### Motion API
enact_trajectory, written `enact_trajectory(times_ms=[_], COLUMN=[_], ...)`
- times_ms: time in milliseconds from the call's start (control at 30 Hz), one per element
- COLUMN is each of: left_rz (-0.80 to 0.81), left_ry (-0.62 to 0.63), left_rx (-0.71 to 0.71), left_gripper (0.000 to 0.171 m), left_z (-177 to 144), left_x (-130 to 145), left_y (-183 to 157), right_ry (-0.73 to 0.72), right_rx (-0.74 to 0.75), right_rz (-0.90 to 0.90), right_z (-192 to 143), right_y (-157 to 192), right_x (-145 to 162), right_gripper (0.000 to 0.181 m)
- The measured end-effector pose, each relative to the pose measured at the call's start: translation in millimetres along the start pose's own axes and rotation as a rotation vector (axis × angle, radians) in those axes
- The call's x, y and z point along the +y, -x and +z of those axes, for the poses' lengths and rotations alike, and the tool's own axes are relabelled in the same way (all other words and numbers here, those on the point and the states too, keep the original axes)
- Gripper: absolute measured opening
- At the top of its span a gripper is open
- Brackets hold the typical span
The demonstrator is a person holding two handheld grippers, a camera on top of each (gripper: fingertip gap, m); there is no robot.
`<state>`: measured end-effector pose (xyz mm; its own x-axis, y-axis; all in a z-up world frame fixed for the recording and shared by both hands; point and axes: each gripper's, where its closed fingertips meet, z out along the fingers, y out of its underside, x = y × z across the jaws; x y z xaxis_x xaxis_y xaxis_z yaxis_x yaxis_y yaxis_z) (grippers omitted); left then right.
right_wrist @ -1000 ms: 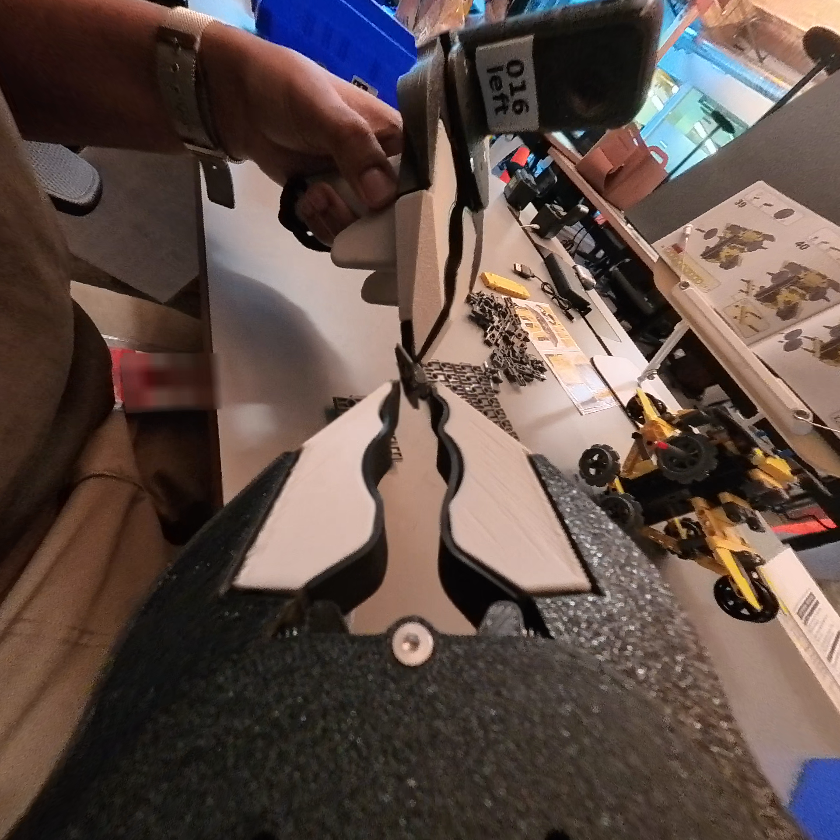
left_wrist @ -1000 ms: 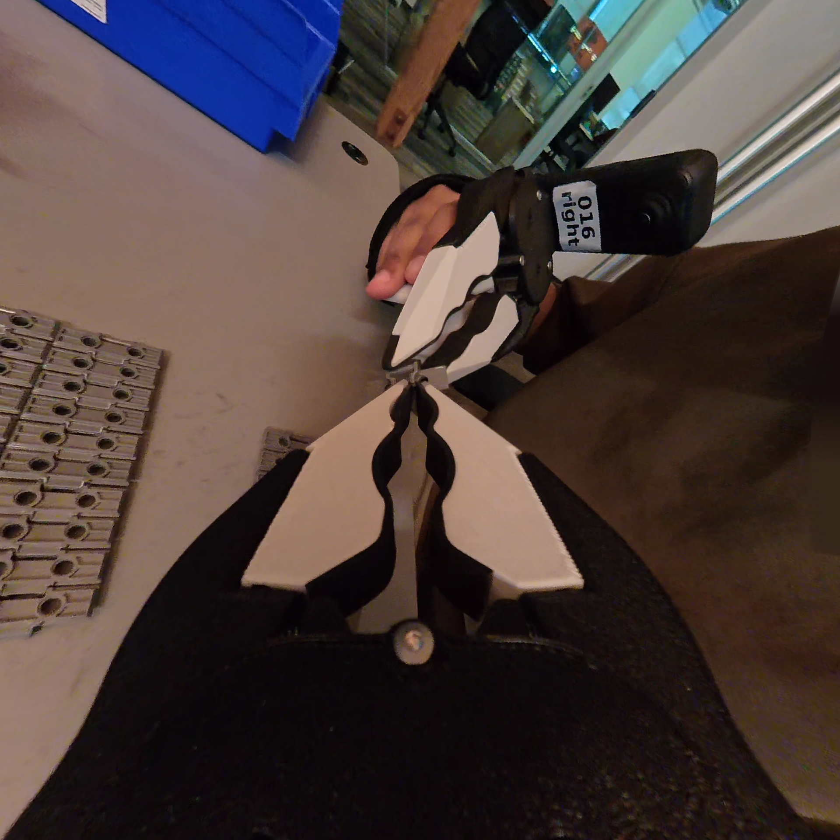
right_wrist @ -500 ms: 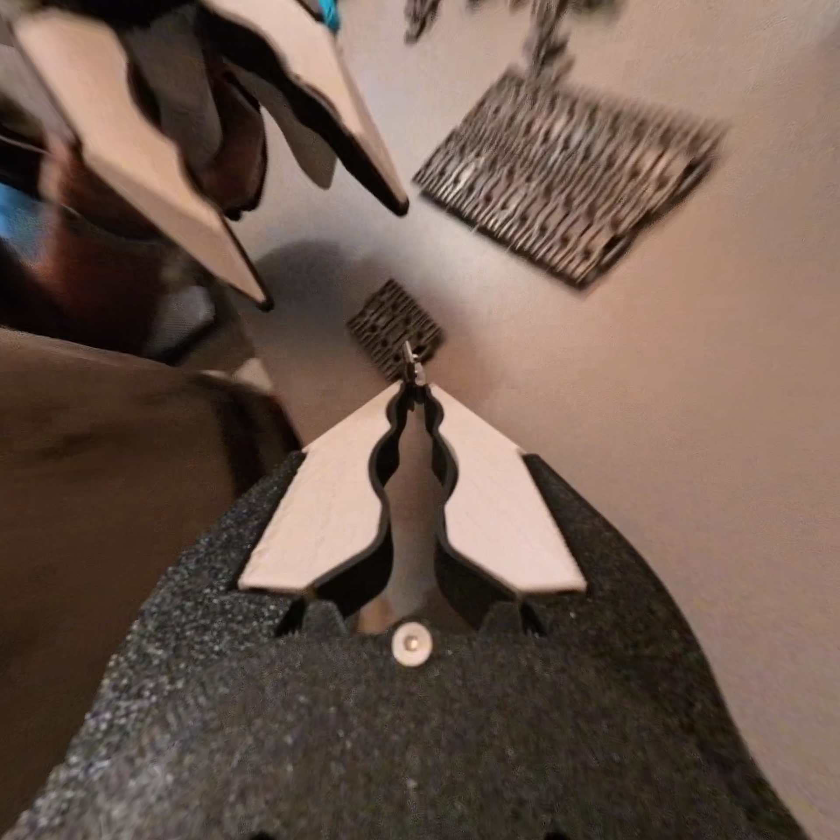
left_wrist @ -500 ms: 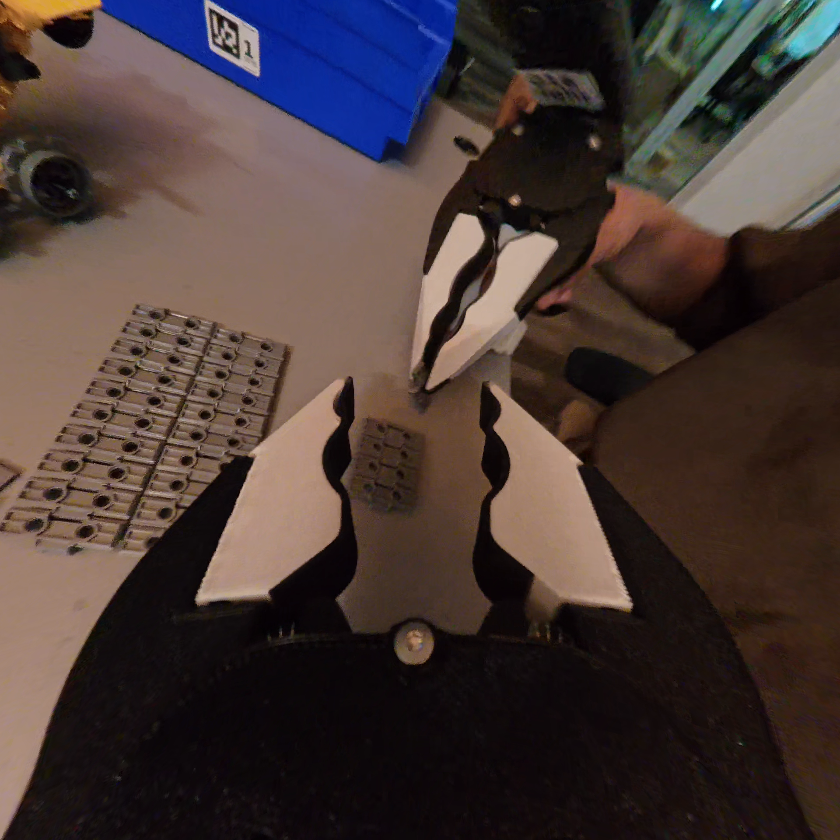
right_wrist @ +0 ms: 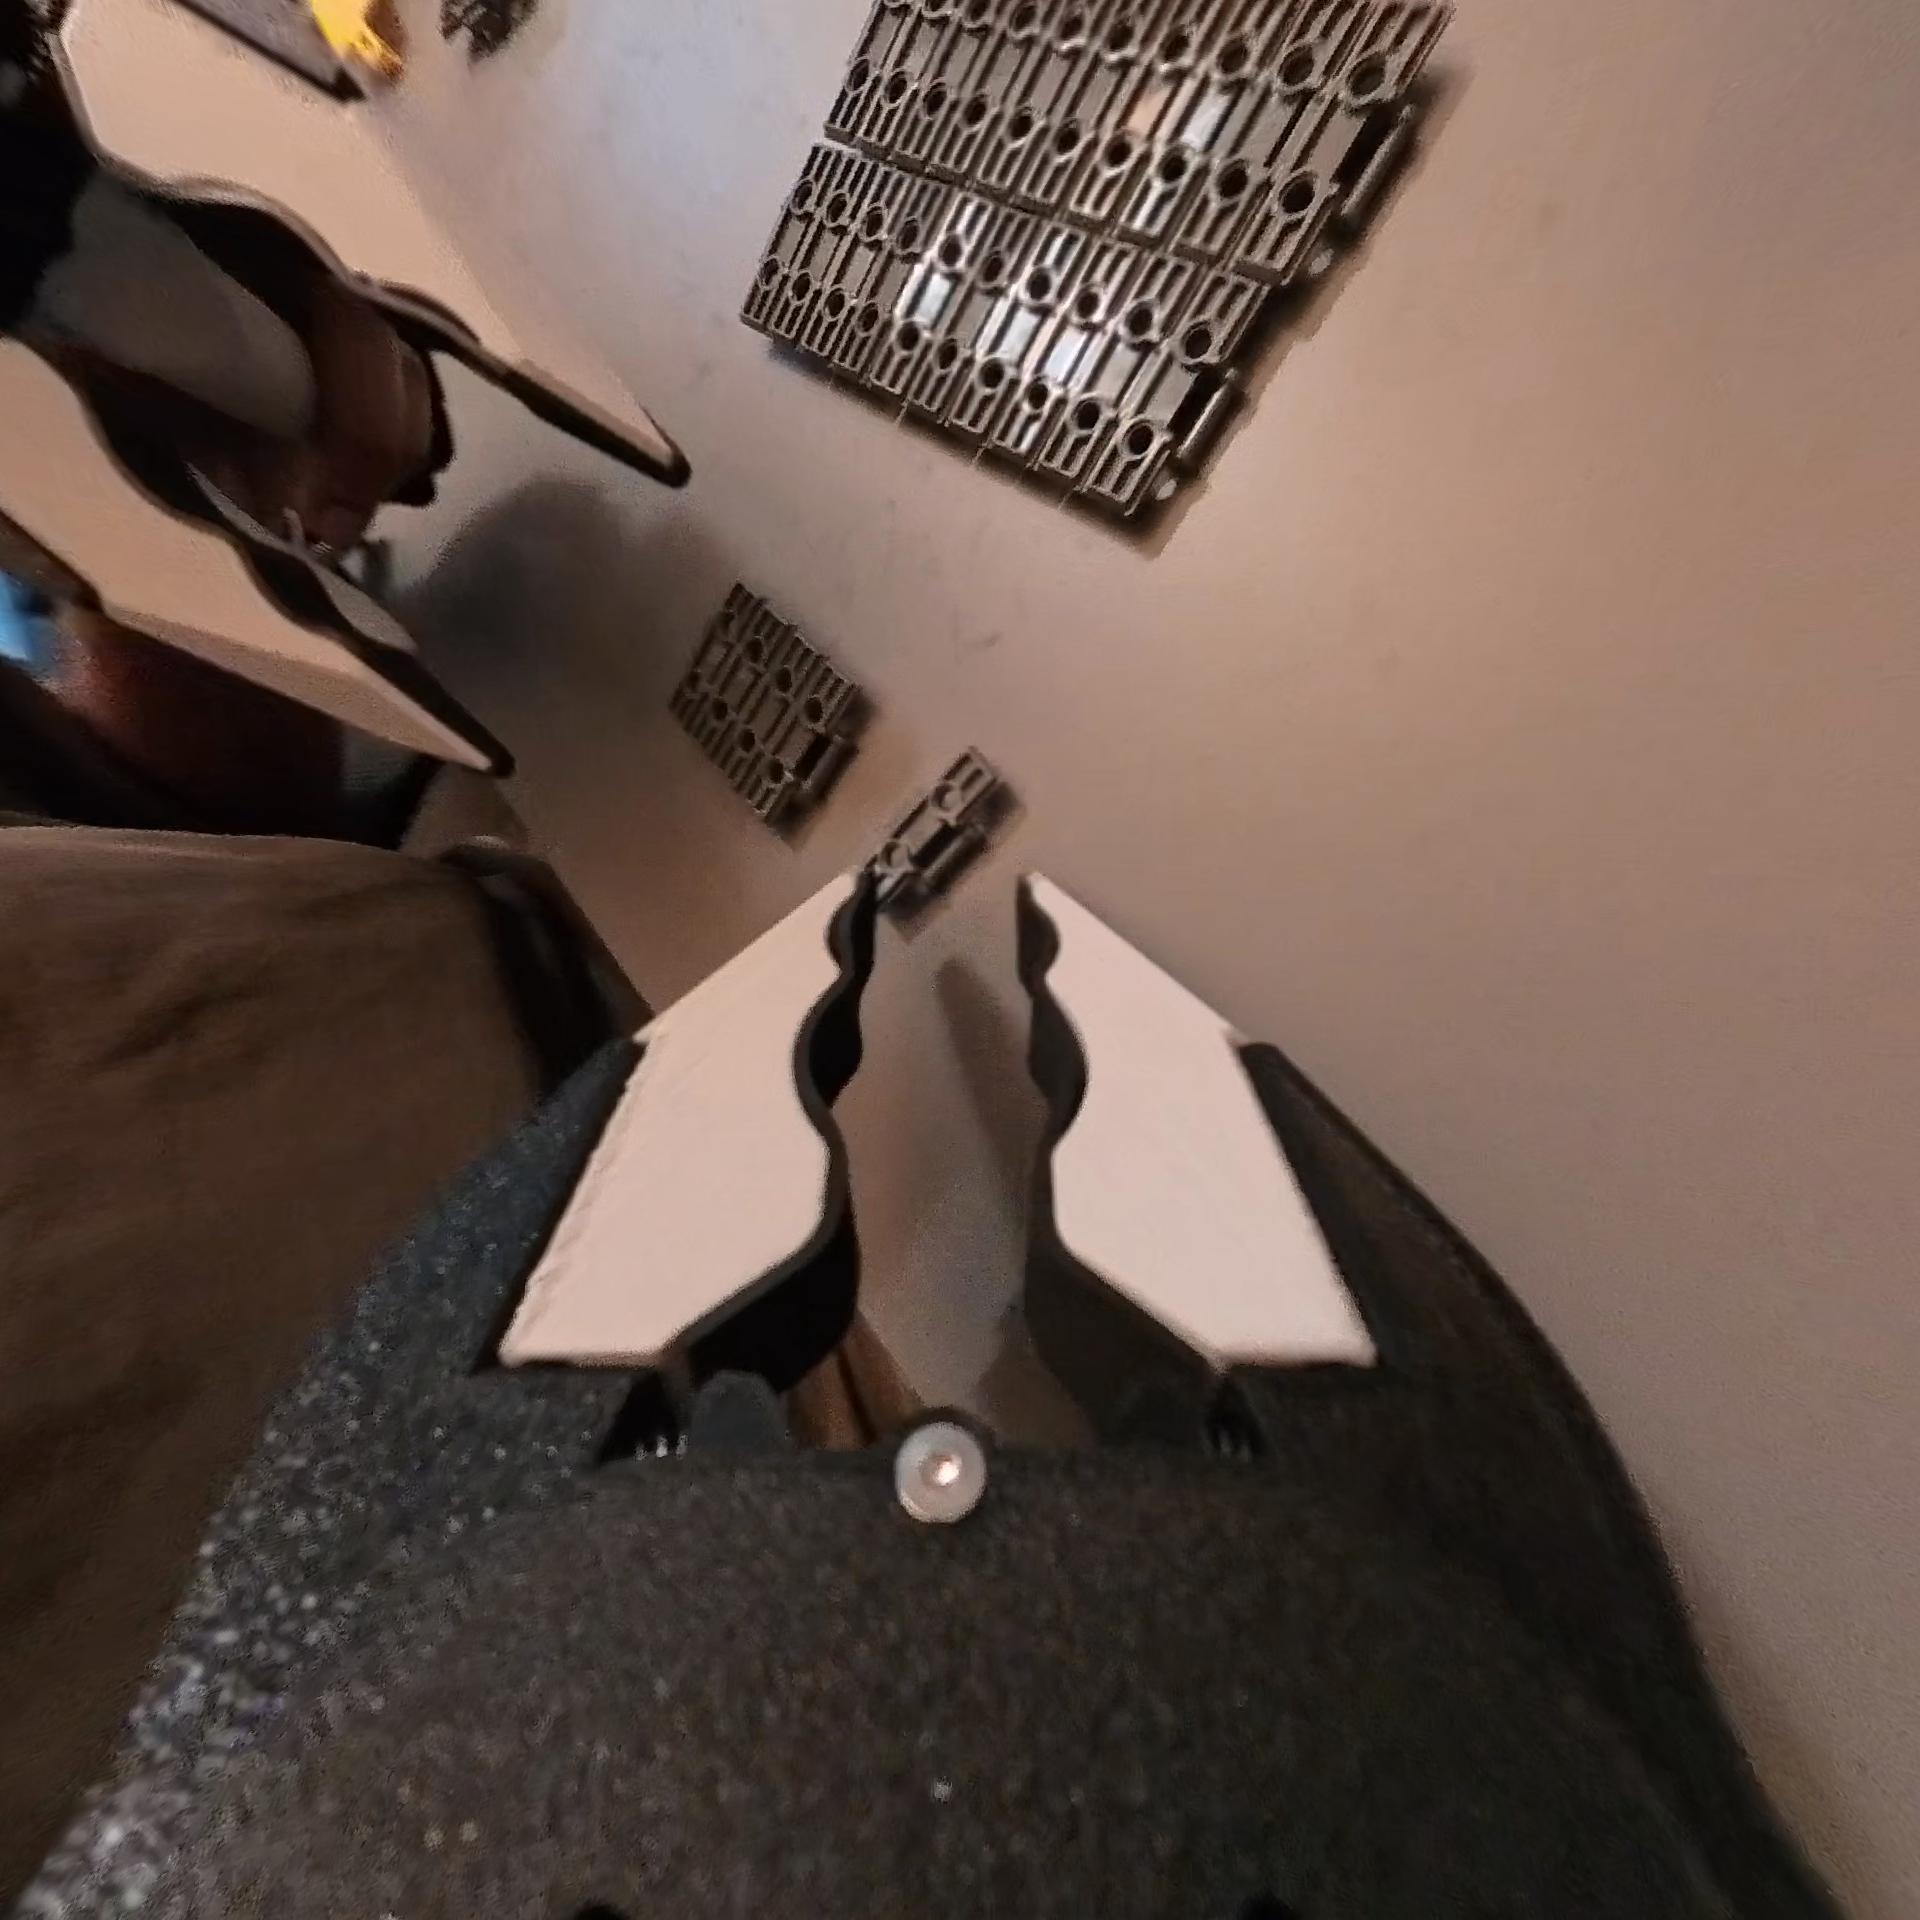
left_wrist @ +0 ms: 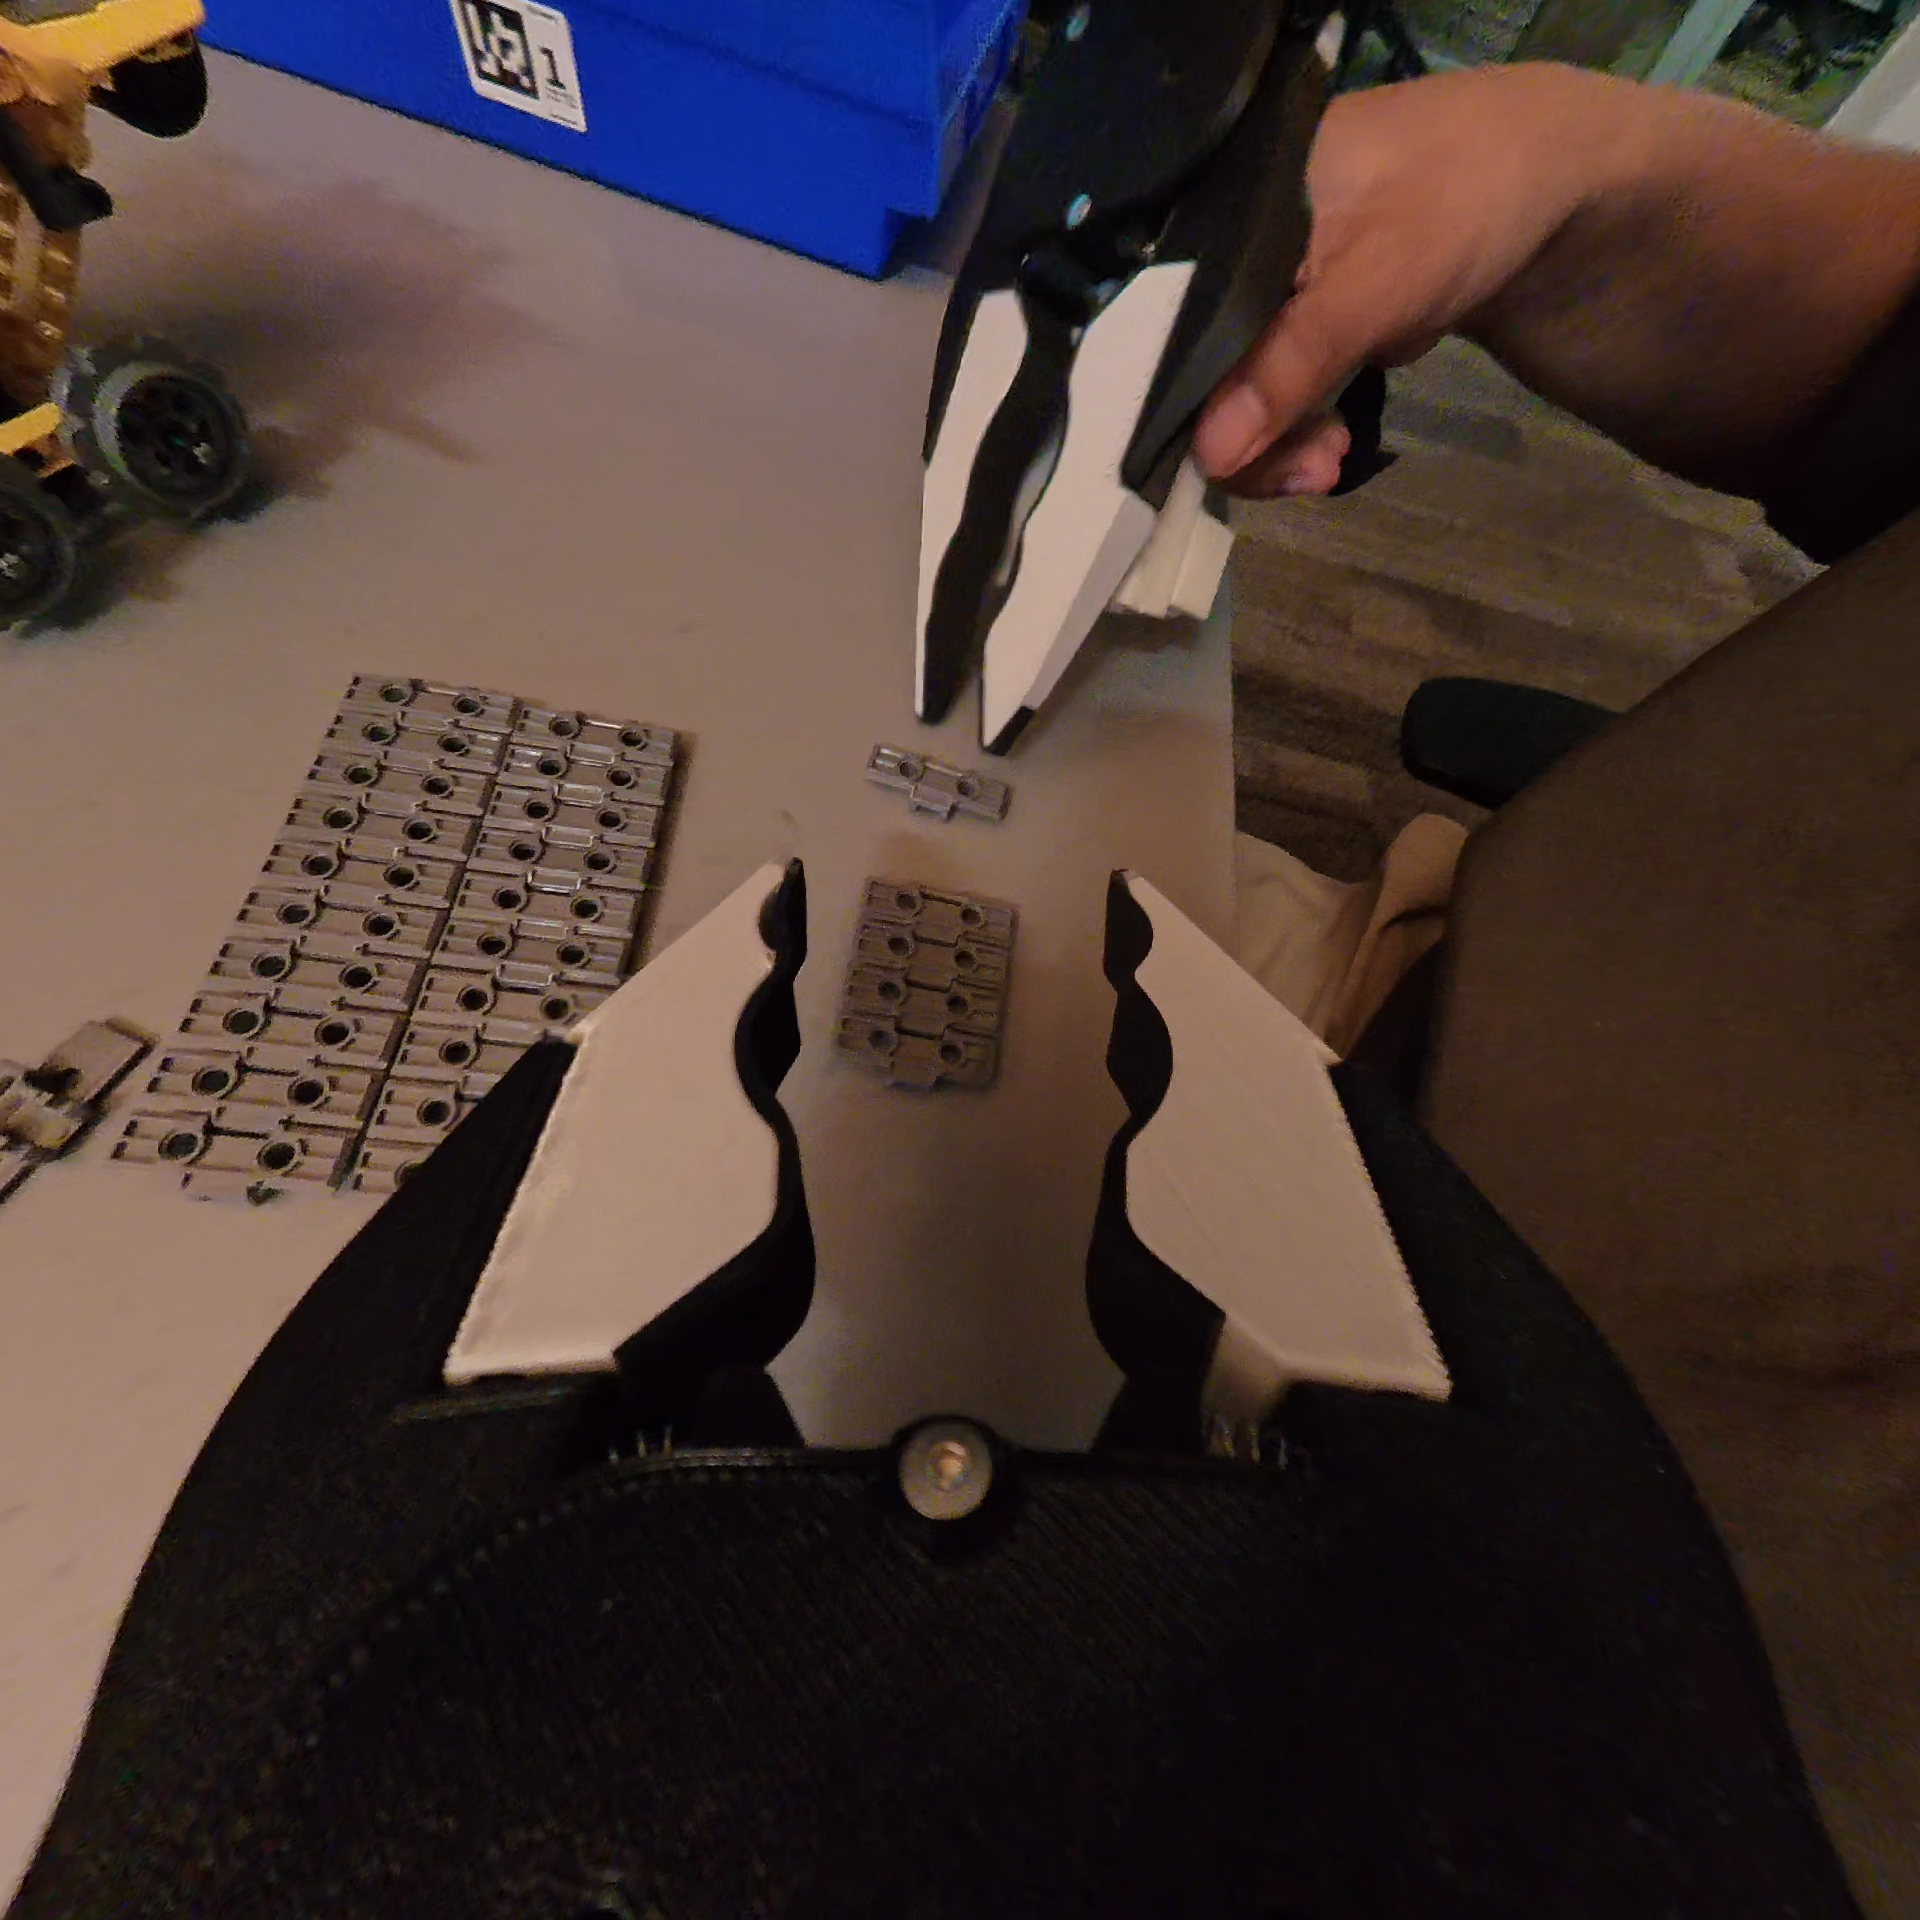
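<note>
A single grey track link (left_wrist: 940,781) lies on the grey table, just past a small joined block of grey links (left_wrist: 928,982). My left gripper (left_wrist: 954,883) is open and empty, with the small block between and just ahead of its fingertips. My right gripper (left_wrist: 971,717) hovers over the single link with its tips a little apart. In the right wrist view my right gripper (right_wrist: 942,883) is open, and the single link (right_wrist: 945,821) lies right at its left fingertip. The small block (right_wrist: 769,707) is beyond it, and the open left gripper (right_wrist: 587,618) is at the upper left.
A large mat of joined grey links (left_wrist: 416,935) lies to the left and also shows in the right wrist view (right_wrist: 1091,239). A blue bin (left_wrist: 727,94) stands at the back. A yellow wheeled model (left_wrist: 62,312) is far left. The table edge and a black chair arm (left_wrist: 1486,727) are at the right. My hands' fingertips stand some 8 cm from each other. My left tips are roughly 4 cm from the small block (right_wrist: 769,707). The left camera catches it too, in the left wrist view (left_wrist: 925,931).
Both grippers pinched one link in the air a second ago. The left gripper opened and drew back. The right gripper carried the link down to the table and opened.
</note>
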<state>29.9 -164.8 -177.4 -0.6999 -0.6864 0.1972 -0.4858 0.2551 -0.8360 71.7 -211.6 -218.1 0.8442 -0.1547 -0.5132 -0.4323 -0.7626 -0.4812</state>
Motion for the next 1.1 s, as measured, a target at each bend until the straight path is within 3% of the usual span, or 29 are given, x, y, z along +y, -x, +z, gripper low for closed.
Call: enact_trajectory(times_ms=[67, 133, 300, 467, 633, 833, 1100], left_rz=[0.005, 0.015, 0.055, 0.049, 0.063, 0.067, 0.076], left_ry=[0.004, 0.013, 0.059, 0.08, 0.133, 0.135, 0.183], left_rx=[-0.006, -0.001, -0.019, -0.009, -0.012, -0.008, -0.018], left_gripper=[0.055, 0.055, 0.062, 0.068, 0.058, 0.056, 0.051], left_z=[0, 2, 15, 20, 26, 26, 30], left_x=[3, 7, 17, 18, 25, 26, 32], left_y=[2, 2, 5, 7, 6, 5, 6], right_ry=[0.001, -0.011, 0.065, 0.159, 0.231, 0.265, 0.17], right_rx=[0.102, 0.182, 0.349, 0.242, 0.189, 0.174, 0.104], right_rz=[-0.088, -0.265, -0.605, -0.716, -0.801, -0.85, -0.881], right_z=[-7, -13, -13, 3, 11, 17, 22], right_y=[-7, -7, -6, 10, 8, 5, 24], right_x=[-2, -9, -19, -14, -10, -7, -13], right_gripper=[0.044, 0.049, 0.045, 0.046, 0.049, 0.039, 0.038])
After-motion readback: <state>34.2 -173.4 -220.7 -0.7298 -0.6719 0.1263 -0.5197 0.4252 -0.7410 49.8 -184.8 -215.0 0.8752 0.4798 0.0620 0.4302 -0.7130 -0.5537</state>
